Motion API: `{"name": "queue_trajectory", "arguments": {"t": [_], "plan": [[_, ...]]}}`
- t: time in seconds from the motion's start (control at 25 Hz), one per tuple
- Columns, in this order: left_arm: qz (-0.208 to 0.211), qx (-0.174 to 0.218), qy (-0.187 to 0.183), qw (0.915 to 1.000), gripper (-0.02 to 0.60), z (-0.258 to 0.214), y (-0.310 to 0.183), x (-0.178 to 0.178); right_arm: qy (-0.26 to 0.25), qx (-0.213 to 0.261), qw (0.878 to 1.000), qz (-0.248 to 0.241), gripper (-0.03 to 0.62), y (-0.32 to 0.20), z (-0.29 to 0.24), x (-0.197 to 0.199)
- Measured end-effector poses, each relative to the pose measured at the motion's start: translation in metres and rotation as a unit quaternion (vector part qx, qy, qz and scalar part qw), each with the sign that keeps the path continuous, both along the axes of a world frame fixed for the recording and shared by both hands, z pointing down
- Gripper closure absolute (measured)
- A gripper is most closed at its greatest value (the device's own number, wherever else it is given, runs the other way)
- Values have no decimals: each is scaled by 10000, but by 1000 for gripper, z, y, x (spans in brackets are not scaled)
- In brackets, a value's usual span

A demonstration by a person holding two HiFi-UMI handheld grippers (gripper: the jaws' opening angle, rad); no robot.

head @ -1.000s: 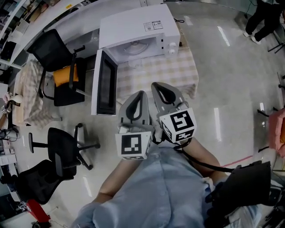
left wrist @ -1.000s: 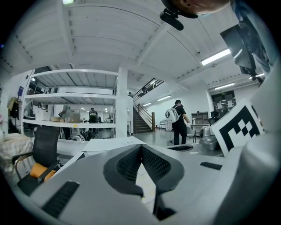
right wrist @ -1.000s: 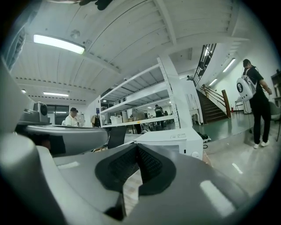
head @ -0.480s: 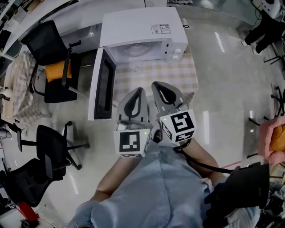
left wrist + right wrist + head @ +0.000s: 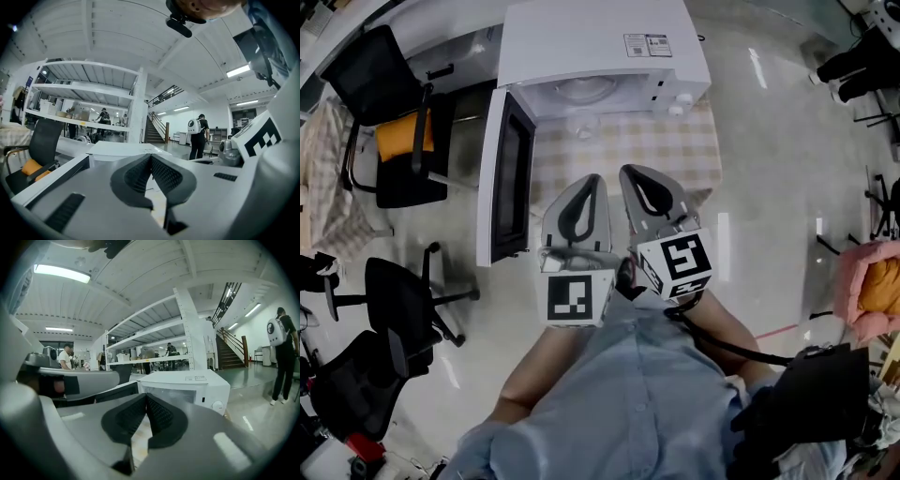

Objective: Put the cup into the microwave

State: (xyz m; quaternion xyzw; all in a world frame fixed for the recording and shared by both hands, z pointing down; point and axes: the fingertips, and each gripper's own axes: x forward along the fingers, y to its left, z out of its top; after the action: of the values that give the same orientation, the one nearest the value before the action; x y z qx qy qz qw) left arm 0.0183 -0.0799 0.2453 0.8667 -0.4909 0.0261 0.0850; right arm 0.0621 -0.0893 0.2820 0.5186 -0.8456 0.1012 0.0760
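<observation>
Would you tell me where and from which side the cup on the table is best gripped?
Probably its side wall, from the near side: the cup seems to stand upright on the checked table, the microwave is right behind it and the open door is at its left. No handle shows.
</observation>
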Motion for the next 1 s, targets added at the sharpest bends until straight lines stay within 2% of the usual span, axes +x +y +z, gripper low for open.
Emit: {"name": "queue_trajectory", "arguments": {"t": [0.4, 0.72, 1.0], "plan": [[-236, -171, 92, 9995, 574, 34, -37, -12, 137, -107, 9995, -277, 589, -27, 31, -6], [-352, -137, -27, 9993, 574, 61, -62, -16, 118, -84, 9989, -442, 576, -53, 57, -10], [-454, -231, -127, 9986, 574, 101, -81, -24, 136, -153, 9991, -381, 572, -75, 105, -12]]}}
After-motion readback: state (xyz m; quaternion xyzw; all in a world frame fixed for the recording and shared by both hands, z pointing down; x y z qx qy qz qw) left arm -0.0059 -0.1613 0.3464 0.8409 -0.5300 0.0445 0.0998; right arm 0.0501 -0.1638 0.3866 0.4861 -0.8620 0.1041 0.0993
